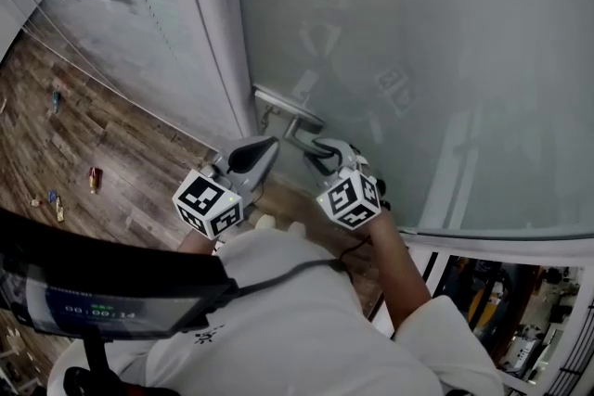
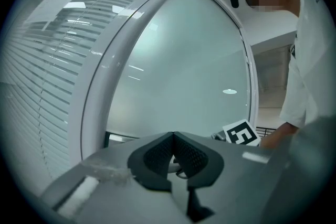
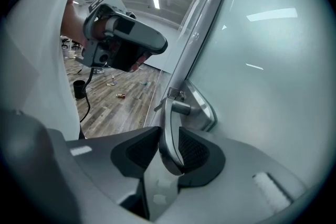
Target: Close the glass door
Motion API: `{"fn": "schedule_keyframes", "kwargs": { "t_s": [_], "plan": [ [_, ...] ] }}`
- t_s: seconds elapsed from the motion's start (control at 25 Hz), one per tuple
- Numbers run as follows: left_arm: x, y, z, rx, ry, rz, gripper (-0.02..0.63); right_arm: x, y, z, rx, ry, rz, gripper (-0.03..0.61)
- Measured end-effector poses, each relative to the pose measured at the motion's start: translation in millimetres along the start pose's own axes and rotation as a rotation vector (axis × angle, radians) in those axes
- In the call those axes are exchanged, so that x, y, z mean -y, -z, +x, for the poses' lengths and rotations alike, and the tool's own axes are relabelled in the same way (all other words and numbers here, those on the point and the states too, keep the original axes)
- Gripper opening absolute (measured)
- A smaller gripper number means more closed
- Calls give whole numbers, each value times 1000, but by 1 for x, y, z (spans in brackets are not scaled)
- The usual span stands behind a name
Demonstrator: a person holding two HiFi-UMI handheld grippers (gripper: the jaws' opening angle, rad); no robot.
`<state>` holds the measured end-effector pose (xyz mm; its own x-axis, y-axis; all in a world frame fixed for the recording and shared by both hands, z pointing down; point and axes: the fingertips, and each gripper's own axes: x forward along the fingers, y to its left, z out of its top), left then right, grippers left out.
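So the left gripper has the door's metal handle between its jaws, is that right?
Not quite. It is the right gripper that has the door handle between its jaws, as the right gripper view shows. The left gripper is shut with nothing between its jaws.

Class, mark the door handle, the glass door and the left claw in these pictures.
door handle (image 3: 167,128), right gripper view, middle of its lever.
glass door (image 1: 418,51), head view, frosted pane.
left claw (image 2: 173,135), left gripper view, where its tips meet.
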<state>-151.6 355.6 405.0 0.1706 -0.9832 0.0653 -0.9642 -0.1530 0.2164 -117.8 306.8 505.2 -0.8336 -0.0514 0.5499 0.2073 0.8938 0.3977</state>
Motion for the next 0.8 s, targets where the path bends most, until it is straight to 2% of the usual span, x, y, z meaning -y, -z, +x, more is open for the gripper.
{"fn": "schedule_keyframes", "kwargs": {
  "t_s": [0.16,0.28,0.4,0.52,0.64,0.8],
  "plan": [
    [2,-3,2,2,-9,10,6,3,-1,-14,4,27,-19,140],
    [2,-4,4,1,-15,12,6,8,-7,-33,34,44,20,147],
    [6,-7,9,8,-9,11,6,14,-20,-57,120,78,117,142],
    [13,-14,18,22,9,24,6,20,-38,-81,251,113,259,61],
    [17,-21,25,34,23,36,6,24,-49,-97,350,145,374,37],
    [20,-27,30,44,32,42,6,29,-53,-107,428,190,490,25]
  ]
}}
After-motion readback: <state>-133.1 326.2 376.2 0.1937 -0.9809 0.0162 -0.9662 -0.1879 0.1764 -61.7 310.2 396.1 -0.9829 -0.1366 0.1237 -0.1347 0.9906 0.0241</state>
